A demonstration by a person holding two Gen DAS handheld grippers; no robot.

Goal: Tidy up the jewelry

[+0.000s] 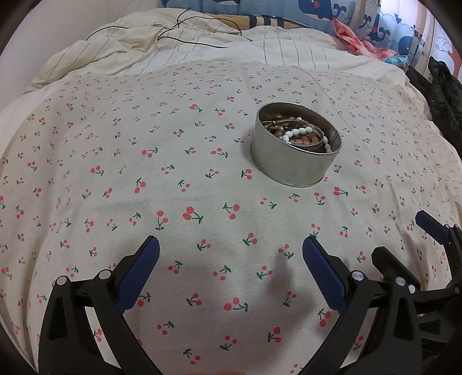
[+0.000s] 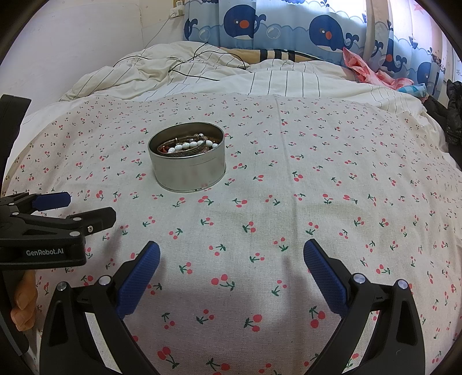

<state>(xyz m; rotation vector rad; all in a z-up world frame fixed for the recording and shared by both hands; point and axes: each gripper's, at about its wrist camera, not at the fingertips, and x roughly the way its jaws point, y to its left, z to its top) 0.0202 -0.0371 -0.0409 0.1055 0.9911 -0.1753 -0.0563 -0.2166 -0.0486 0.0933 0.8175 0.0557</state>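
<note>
A round silver tin (image 1: 291, 164) stands on the cherry-print cloth (image 1: 173, 173). It holds several bracelets, among them a white bead bracelet (image 1: 300, 133) and pink beads. In the right wrist view the tin (image 2: 189, 173) stands ahead and to the left, with the white beads (image 2: 187, 146) on top. My left gripper (image 1: 231, 251) is open and empty, low over the cloth, well short of the tin. My right gripper (image 2: 231, 253) is open and empty too. The left gripper shows at the left edge of the right wrist view (image 2: 78, 207). The right gripper shows at the right edge of the left wrist view (image 1: 404, 236).
A striped cream duvet (image 2: 260, 78) lies bunched behind the cloth, with a thin black cord (image 2: 190, 60) on it. Whale-print curtains (image 2: 317, 26) hang at the back. Pink fabric (image 2: 366, 72) and dark clothing (image 2: 453, 115) lie at the right.
</note>
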